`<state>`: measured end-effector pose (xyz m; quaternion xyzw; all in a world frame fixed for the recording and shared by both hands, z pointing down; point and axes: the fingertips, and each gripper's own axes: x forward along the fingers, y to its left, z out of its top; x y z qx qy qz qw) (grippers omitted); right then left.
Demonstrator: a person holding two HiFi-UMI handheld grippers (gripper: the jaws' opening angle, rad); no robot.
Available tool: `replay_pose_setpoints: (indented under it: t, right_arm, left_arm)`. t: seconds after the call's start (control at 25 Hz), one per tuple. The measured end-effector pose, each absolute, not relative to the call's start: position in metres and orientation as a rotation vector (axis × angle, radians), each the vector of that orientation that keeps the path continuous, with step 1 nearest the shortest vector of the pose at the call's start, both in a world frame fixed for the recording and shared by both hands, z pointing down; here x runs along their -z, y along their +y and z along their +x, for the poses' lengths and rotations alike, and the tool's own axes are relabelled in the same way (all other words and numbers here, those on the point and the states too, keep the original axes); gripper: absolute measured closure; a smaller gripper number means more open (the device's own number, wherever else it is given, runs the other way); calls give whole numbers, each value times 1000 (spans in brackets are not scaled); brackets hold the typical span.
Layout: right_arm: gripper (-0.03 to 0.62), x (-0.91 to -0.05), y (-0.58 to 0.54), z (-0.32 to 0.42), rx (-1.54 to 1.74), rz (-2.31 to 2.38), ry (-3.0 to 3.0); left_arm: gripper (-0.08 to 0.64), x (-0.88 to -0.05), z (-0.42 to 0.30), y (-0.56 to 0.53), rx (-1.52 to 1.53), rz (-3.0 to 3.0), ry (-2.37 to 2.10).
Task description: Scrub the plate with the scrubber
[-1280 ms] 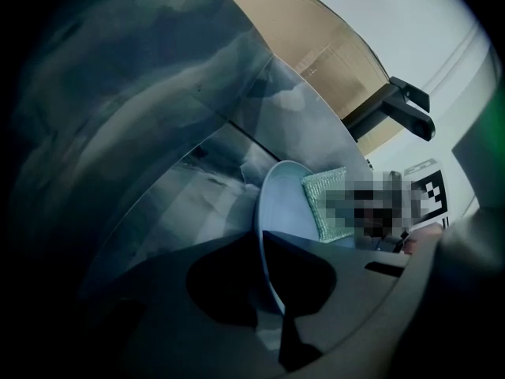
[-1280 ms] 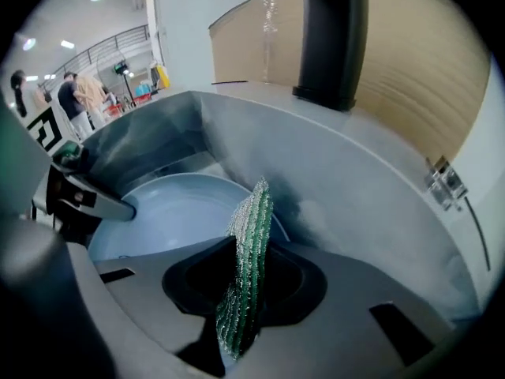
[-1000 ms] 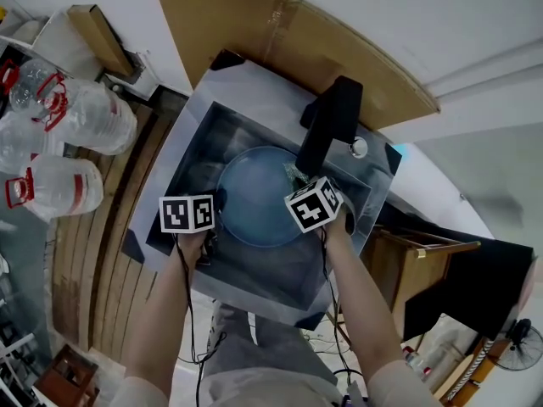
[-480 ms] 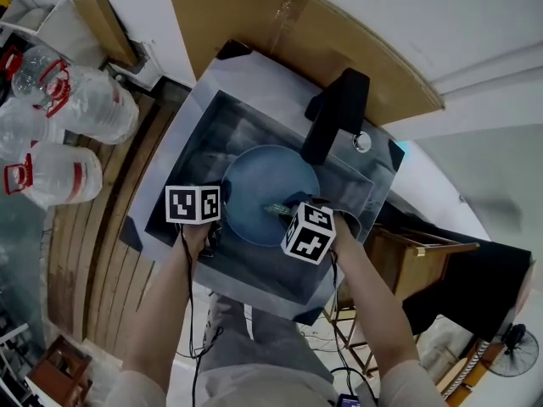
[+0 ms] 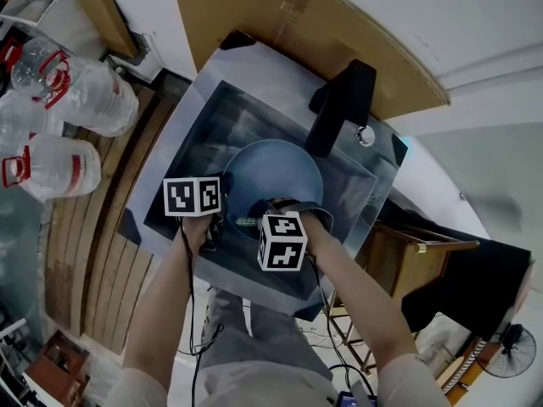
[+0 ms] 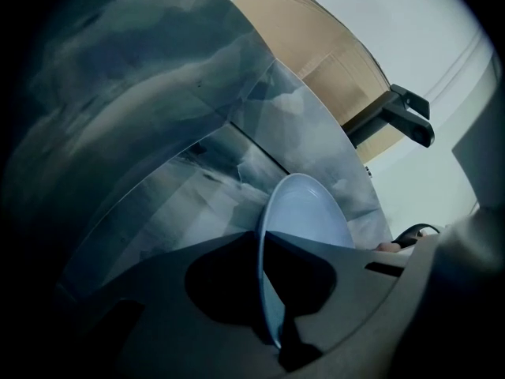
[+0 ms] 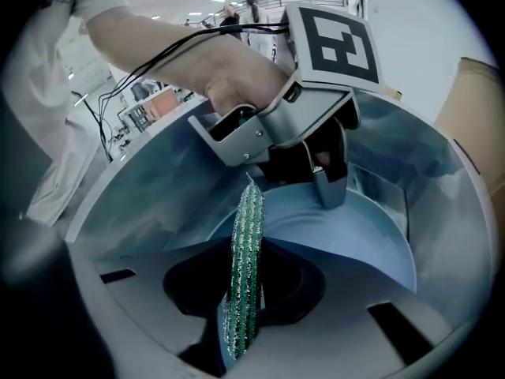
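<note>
Since a second ago the right gripper (image 5: pixel 260 224) has come back from the far side of the plate (image 5: pixel 276 172), near the tap (image 5: pixel 342 107), to the near rim, close to the person. Its marker cube (image 5: pixel 282 242) now covers the plate's near edge. The left gripper (image 5: pixel 217 200) has stayed at the plate's left rim.

Only the head view gives the whole layout. The blue plate lies in the steel sink (image 5: pixel 204 117), and the black tap reaches in from the sink's far right corner. A cardboard sheet (image 5: pixel 254 7) is behind the sink, and big water bottles (image 5: pixel 64 134) stand on the floor at the left. Of the scrubber (image 5: pixel 247 222) this view shows only a small green bit between the two cubes.

The right gripper view shows the scrubber properly. It is green and glittery, pinched edge-on between the right gripper's jaws, and its tip points out over the plate. I cannot tell if it touches the plate. This view also shows the left gripper from the front, with its jaws pressed on the plate's rim and the person's hand (image 7: pixel 229 73) behind it.

The left gripper view shows that grip from inside. The rim runs edge-on between the two jaws, which pinch it, and the sink wall rises close at the left.
</note>
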<state>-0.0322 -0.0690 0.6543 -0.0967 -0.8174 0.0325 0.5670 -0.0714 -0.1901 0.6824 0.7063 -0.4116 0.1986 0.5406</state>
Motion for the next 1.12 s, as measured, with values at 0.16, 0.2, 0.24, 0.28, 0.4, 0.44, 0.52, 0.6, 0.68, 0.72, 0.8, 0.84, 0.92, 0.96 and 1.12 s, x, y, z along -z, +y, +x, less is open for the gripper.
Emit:
replay_pose_setpoints:
  t: [0.16,0.2,0.24,0.28,0.4,0.44,0.52,0.6,0.68,0.72,0.8,0.84,0.92,0.96,1.12]
  right_arm:
    - [495,-658,-89,-44,-257,-106,-1976]
    - [495,-659,-98,-44,-303,-61,-1986]
    - [495,-661,-107,-43,-346,-13,-1995]
    - [494,-662,-115,-42,-382,32,-2001]
    - [492,-667,-133,-38,-437,123,-2001]
    - [491,-669,-138,-36,-450,147,-1996]
    - [491,-671,-149,-31,-482,218,-1999]
    - [491,-672,-167,-21,-511,341,-2014]
    - [492,-674,-185,-5,-533,468,-2004]
    - [492,-674,-193,4,-527,521,-1990]
    - [494,-674,-210,24,-481,604,-1945]
    - [494,-673,-217,36,-447,636,-1913]
    - [494,-672,-230,62,-365,693,-1832]
    - [494,-670,-236,74,-320,715,-1789]
    - [494,-653,-238,84,-233,780,-1734]
  left_arm:
    - [522,-681,-72,-190,-437,1660,-970]
    - [522,-682,-73,-190,-444,1659,-973]
    - [523,-683,-73,-190,-460,1662,-976]
    - [523,-684,-74,-190,-481,1668,-979]
    - [527,-684,-74,-190,-518,1691,-974]
    - [528,-684,-74,-190,-519,1693,-971]
    - [529,-684,-75,-190,-524,1692,-963]
    - [529,-685,-74,-189,-529,1691,-954]
    - [529,-685,-74,-189,-530,1692,-949]
    - [529,-685,-74,-189,-528,1693,-947]
    - [529,-685,-74,-189,-524,1693,-944]
    - [529,-685,-74,-189,-523,1692,-943]
    - [529,-685,-74,-189,-522,1689,-943]
    - [529,-685,-74,-189,-522,1687,-944]
    - [529,-685,-74,-189,-512,1678,-954]
